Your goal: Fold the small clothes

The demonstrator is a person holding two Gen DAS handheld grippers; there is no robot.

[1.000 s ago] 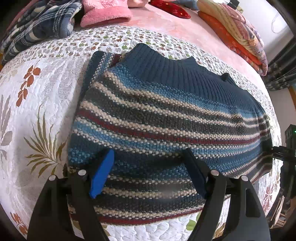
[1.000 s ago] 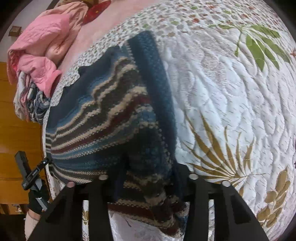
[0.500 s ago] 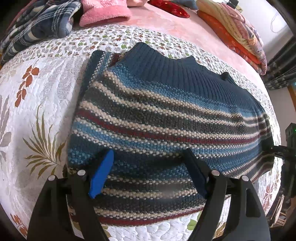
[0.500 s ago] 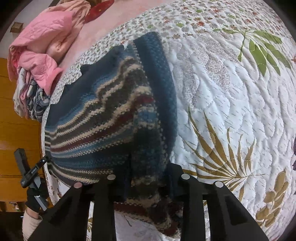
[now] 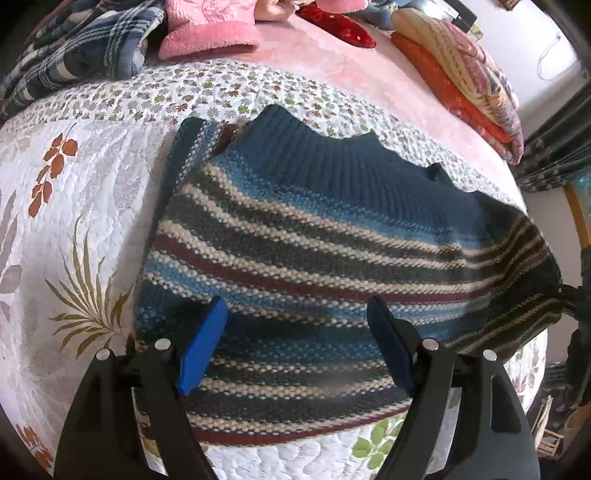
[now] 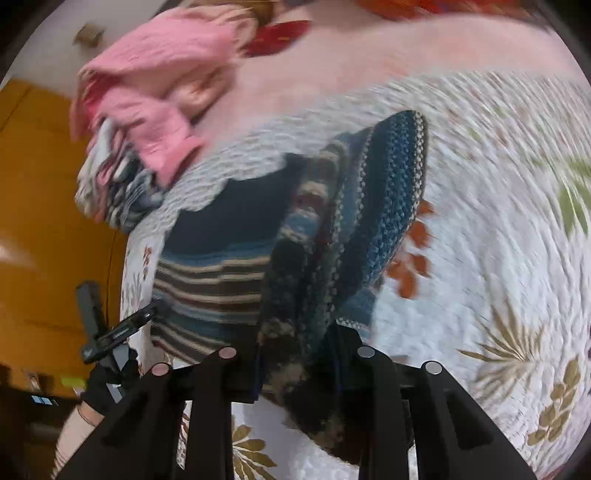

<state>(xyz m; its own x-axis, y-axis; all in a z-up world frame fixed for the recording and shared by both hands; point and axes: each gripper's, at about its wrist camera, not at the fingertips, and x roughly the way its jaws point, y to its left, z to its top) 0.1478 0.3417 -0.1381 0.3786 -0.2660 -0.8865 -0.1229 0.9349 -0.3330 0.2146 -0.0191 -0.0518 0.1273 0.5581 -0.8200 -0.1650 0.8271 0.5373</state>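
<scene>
A small striped knit sweater (image 5: 314,236), navy with cream, blue and maroon bands, lies on the quilted bed. In the left wrist view my left gripper (image 5: 295,343) hovers open over its near hem, blue pads spread wide with nothing between them. The sweater's right side (image 5: 528,273) is lifted off the bed toward the right gripper at the frame edge. In the blurred right wrist view my right gripper (image 6: 295,354) is shut on a bunched fold of the sweater (image 6: 306,295), which hangs up from the bed and drapes over the rest.
The white floral quilt (image 5: 74,221) covers the near bed, with pink bedding (image 5: 332,74) beyond. A plaid garment (image 5: 74,55) and pink clothes (image 5: 210,33) lie at the back left, folded blankets (image 5: 461,66) at the back right. An orange wooden wall (image 6: 37,221) stands beside the bed.
My right gripper has lifted the sweater's side and swung it up and over toward the middle; the view blurs with motion. The left gripper has stayed put and open.
</scene>
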